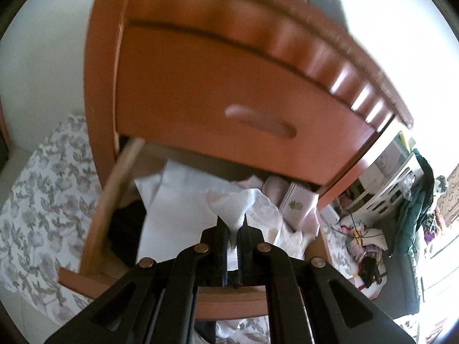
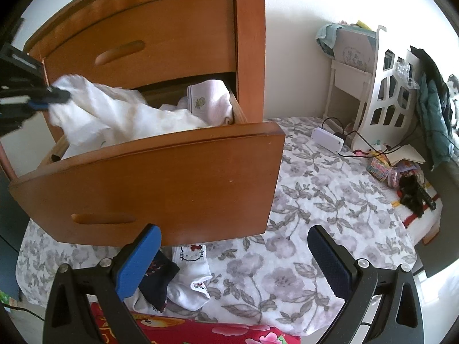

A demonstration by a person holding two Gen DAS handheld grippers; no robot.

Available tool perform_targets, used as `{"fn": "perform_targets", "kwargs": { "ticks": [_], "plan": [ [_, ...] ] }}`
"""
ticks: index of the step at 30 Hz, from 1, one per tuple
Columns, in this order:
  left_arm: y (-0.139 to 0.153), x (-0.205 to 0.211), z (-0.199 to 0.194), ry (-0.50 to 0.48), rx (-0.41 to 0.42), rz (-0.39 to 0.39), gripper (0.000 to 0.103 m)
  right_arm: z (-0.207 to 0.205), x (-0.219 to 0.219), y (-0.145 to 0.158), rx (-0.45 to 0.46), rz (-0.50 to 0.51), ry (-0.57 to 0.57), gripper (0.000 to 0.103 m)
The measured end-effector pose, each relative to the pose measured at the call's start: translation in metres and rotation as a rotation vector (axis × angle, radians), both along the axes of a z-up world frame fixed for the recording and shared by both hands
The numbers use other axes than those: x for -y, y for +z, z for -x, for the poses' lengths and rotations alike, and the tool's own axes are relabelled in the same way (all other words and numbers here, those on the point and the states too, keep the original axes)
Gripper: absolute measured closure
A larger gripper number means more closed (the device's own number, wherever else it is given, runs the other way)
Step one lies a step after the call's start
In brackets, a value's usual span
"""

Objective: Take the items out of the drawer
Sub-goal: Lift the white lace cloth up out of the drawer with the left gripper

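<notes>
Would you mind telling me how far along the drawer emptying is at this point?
Done: socks already lie on the floral bedspread below the open drawer. In hand: the left gripper is shut on a white cloth, lifting it out. Left: a pink folded towel and other linens remain inside; the right gripper is open, empty.

Floral bedspread (image 2: 301, 200) (grey-leaved) carries socks (image 2: 189, 281) and a charger (image 2: 327, 140).

Two wooden drawers (image 2: 160, 172), one open; two socks (image 2: 189, 281) on one floral sheet (image 2: 315, 200).
</notes>
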State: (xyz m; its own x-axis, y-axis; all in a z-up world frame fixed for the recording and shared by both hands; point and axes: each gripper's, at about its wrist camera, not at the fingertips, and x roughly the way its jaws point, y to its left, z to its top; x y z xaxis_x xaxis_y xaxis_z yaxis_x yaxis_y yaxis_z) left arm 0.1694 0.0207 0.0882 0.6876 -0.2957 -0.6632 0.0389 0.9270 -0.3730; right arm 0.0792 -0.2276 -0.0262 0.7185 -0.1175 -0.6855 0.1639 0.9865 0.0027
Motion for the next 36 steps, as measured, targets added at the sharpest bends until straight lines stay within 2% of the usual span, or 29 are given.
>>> {"fn": "perform_targets", "kwargs": {
  "ticks": [9,23,36],
  "plan": [
    [0.052,-0.02,0.036,-0.007,0.146,0.002,0.098,0.0,-0.002,0.001,0.002,0.018,-0.005,0.0],
    [0.125,-0.039,0.094,-0.031,0.324,0.065,0.098,0.001,-0.004,0.001,0.009,0.03,-0.006,0.0],
    [0.167,-0.053,0.148,-0.048,0.439,0.086,0.098,0.002,-0.003,0.002,0.025,0.019,-0.003,0.0]
  ]
}}
